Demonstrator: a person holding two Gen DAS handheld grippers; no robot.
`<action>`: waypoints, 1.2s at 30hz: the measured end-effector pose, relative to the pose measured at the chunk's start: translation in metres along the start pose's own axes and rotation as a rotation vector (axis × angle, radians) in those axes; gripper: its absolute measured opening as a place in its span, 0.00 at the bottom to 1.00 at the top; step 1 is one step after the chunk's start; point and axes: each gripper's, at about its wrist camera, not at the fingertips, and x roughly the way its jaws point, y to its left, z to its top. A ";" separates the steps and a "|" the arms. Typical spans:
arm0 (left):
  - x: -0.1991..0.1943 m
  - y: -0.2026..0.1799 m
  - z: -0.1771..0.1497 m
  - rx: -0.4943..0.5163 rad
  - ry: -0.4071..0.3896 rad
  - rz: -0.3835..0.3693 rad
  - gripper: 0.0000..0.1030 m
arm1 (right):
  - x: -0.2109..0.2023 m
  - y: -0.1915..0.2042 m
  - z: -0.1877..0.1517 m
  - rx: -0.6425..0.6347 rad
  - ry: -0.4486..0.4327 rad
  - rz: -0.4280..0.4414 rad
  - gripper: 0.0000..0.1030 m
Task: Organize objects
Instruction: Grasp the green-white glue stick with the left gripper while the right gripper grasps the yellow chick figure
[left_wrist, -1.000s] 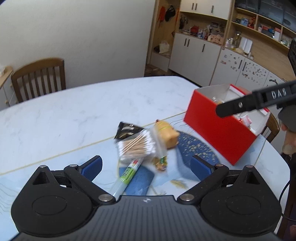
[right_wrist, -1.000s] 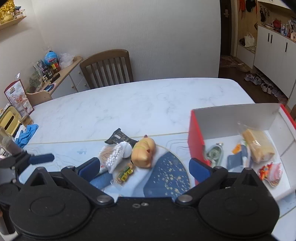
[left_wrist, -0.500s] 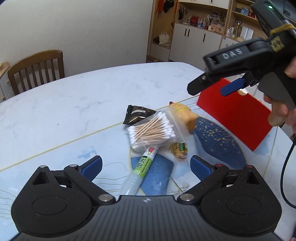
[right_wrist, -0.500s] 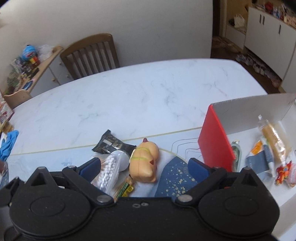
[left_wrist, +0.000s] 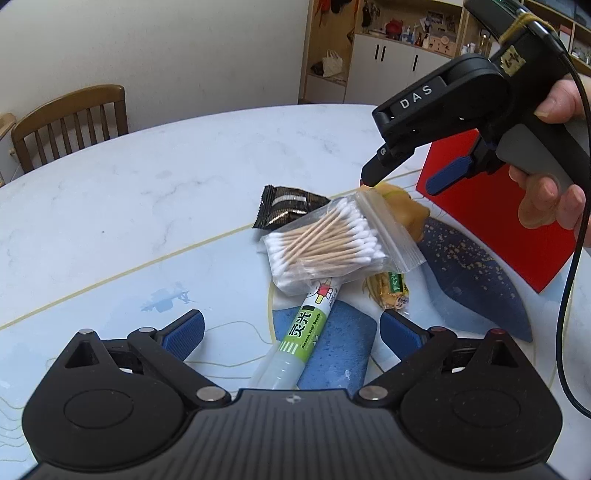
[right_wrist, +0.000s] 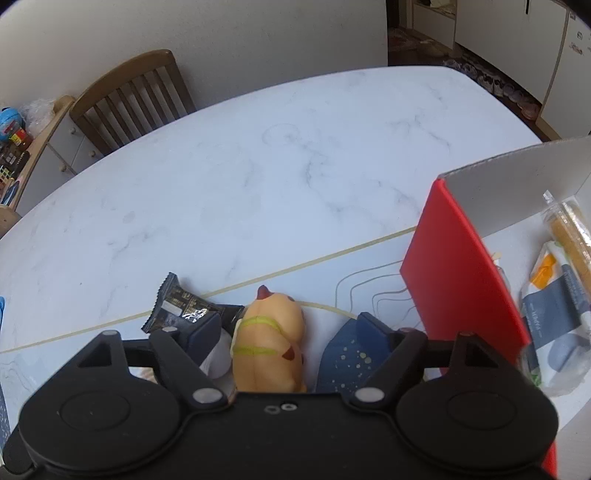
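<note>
The right gripper (right_wrist: 288, 328) points steeply down over a yellow squishy toy (right_wrist: 271, 343) on the counter (right_wrist: 258, 177). Its jaws have just been closing and now stand part-way in, one on each side of the toy. The left pad seems close to the toy's flank, but the gripper body hides the contact, so I cannot say that it presses; the right pad stands clear, over a dark blue speckled patch of the counter's print. Seen from the left wrist, a hand (left_wrist: 550, 195) holds that gripper by its handle, its tips just above the toy (left_wrist: 406, 206).

The left gripper (left_wrist: 291, 332) hovers low over the counter with its jaws spread wide and nothing between the pads; a glue stick (left_wrist: 295, 336) lies on the counter below the gap.

The loose things sit in a tight cluster:
- a bag of cotton swabs (left_wrist: 328, 243) lying over the glue stick's top end and against the toy
- a dark snack packet (left_wrist: 286, 205) just behind the bag
- a small yellow-green sweet (left_wrist: 391, 293) beside the bag

A red box (right_wrist: 465, 273) stands open just right of the toy, with wrapped packets (right_wrist: 557, 314) inside.
</note>
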 end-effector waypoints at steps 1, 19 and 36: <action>0.002 0.000 0.000 0.000 0.003 -0.002 0.99 | 0.002 0.000 0.000 0.003 0.002 -0.001 0.76; 0.012 -0.020 -0.002 0.101 -0.001 0.028 0.57 | 0.015 0.001 -0.007 0.022 0.045 0.041 0.56; -0.004 -0.024 -0.006 0.009 0.059 -0.006 0.16 | -0.014 -0.008 -0.022 0.035 0.003 0.106 0.39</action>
